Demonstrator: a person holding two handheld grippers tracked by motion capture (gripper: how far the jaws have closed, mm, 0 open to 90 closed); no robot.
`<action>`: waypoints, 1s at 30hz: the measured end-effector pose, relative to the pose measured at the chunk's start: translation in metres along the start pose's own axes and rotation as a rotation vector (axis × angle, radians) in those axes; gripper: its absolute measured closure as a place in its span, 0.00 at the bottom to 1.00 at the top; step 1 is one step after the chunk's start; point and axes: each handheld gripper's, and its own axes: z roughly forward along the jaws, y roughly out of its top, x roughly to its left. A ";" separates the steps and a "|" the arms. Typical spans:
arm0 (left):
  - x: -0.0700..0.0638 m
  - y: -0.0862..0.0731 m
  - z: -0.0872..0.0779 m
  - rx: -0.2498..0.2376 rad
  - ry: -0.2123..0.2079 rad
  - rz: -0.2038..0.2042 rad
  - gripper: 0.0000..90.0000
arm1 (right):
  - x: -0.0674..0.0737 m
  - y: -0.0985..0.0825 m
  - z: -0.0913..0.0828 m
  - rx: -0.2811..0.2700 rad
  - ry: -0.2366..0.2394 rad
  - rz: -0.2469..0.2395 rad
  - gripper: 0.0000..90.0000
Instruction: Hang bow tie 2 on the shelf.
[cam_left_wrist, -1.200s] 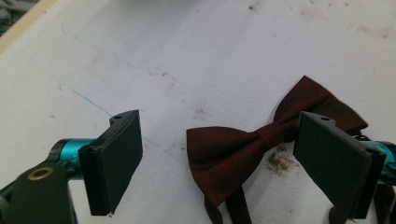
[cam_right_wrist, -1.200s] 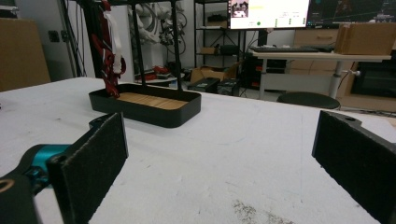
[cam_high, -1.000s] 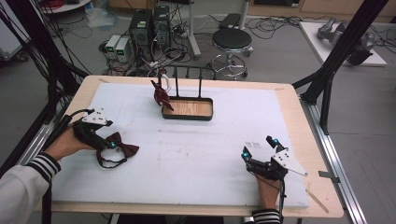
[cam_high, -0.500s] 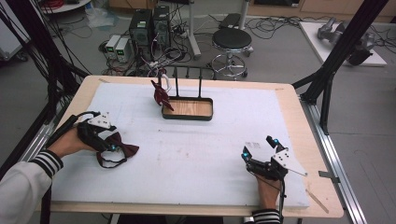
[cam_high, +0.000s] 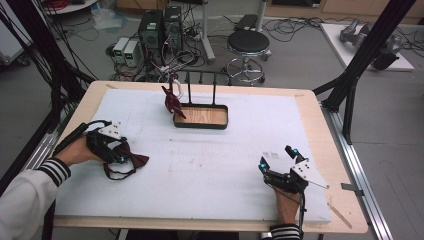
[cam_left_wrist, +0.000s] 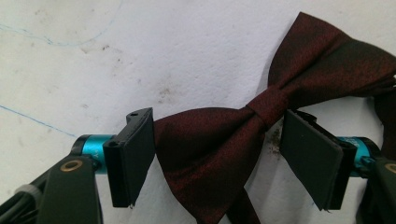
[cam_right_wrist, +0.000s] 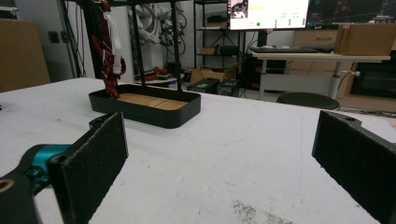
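Here, bow tie (cam_left_wrist: 261, 116) lies w/ long axis across left gripper's (cam_left_wrist: 217, 158) parted jaws; right gripper (cam_right_wrist: 219, 163) released.

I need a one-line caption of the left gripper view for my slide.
Open left gripper straddling one wing of a dark red bow tie lying on the white table.

dark maroon satin bow tie (cam_left_wrist: 219, 140), faint sheen | white foam-covered tabletop (cam_high: 225, 165), pale wood border, blue pen lines | black metal tray (cam_high: 200, 117), light wood-grain floor | jaws black, teal collars | sleeve (cam_high: 30, 187) white, black-striped cuff
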 end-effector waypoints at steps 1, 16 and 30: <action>0.001 0.000 0.000 0.000 -0.002 0.001 0.31 | 0.000 0.000 0.000 0.000 0.000 -0.001 0.03; 0.002 -0.001 -0.001 0.009 0.008 -0.002 0.73 | -0.001 0.000 0.000 -0.003 -0.002 -0.003 0.03; 0.000 0.002 -0.006 0.022 0.048 -0.049 0.89 | 0.000 0.000 0.000 0.000 0.000 0.000 0.03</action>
